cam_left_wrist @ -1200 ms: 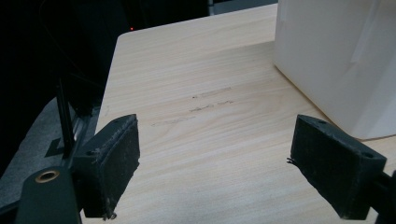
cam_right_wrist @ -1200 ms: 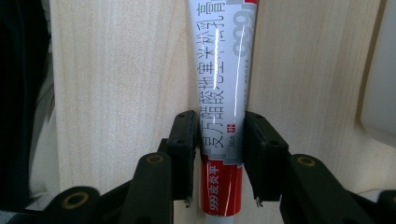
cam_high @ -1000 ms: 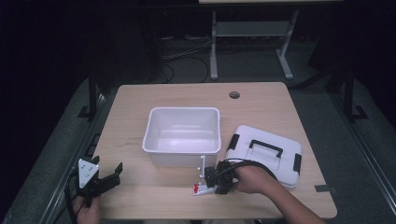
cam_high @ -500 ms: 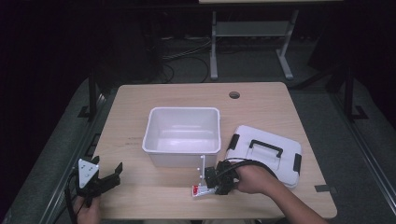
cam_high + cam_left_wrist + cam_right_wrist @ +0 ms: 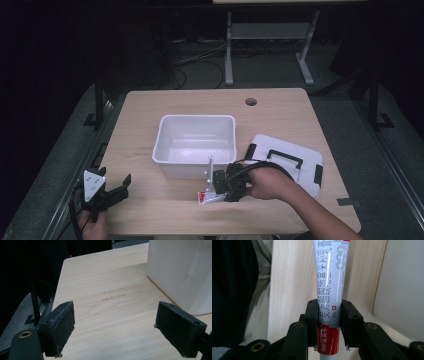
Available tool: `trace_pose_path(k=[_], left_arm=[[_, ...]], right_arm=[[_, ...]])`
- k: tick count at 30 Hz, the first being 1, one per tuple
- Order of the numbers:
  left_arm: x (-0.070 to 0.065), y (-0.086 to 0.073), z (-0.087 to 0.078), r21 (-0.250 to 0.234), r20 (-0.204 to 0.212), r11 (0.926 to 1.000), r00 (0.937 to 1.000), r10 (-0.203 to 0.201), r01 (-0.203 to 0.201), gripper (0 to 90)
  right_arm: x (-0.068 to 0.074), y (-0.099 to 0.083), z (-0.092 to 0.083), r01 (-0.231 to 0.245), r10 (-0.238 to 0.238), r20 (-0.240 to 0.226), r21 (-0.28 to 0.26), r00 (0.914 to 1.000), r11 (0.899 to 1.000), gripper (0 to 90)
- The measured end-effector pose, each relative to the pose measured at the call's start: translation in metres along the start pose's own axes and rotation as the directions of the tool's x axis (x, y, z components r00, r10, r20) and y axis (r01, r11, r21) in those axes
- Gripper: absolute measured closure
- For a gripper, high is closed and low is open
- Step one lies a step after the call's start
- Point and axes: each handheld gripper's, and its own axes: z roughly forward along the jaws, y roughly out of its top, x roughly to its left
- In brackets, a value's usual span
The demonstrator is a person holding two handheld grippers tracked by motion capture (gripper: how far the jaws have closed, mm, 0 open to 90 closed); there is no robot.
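Item: ointment tube [image 5: 329,287], grey-white with a red band and printed lettering. Location: clamped in my right hand-held gripper [image 5: 328,315], both pads pressing its sides near the red end, the long body running out ahead of the jaws. In the high view the tube [image 5: 209,196] sat low over the front of the surface [image 5: 150,130], just before the near wall of the white bin [image 5: 196,142].

Item: right hand-held gripper [image 5: 223,186]. State: clenched on the tube, grip narrow and centred.

Item: left hand-held gripper [image 5: 111,192]. State: released, nothing between its pads [image 5: 62,327], parked at the front left corner, well apart from the bin [image 5: 182,270].

Item: white lid with black handle [image 5: 290,162], lying flat just right of the bin.

Handling note, my judgement: the step looked like carrying the tube into the bin. I would have kept the squeeze steady, since a soft tube can buckle or slip if pressed harder or eased. The free end needed to clear the bin's near rim before any forward travel, so height first, then across. I would have released only once the tube was low inside the bin, and kept the cable off the lid's handle.
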Motion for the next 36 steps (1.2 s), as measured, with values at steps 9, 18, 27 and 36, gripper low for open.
trace_pose_path(k=[9, 18, 27, 36], left_arm=[[0.000, 0.000, 0.000, 0.000, 0.000, 1.0000, 1.0000, 0.000, 0.000, 15.0], [0.000, 0.000, 0.000, -0.003, -0.001, 1.0000, 1.0000, -0.007, 0.007, 15.0], [0.001, 0.000, 0.000, -0.001, -0.002, 1.0000, 1.0000, -0.002, 0.002, 15.0], [0.001, 0.000, 0.000, -0.004, -0.001, 1.0000, 1.0000, -0.009, 0.009, 15.0]], right_arm=[[-0.003, 0.011, -0.026, 0.007, -0.007, 0.009, -0.009, 0.9999, 1.000, 69.1], [-0.008, 0.024, -0.049, 0.010, -0.010, 0.021, -0.003, 0.9997, 1.000, 69.1], [-0.017, 0.033, -0.066, 0.011, -0.011, 0.034, -0.010, 0.9994, 1.000, 69.1], [-0.029, 0.040, -0.080, -0.011, 0.011, 0.051, -0.006, 0.9986, 1.000, 69.1]])
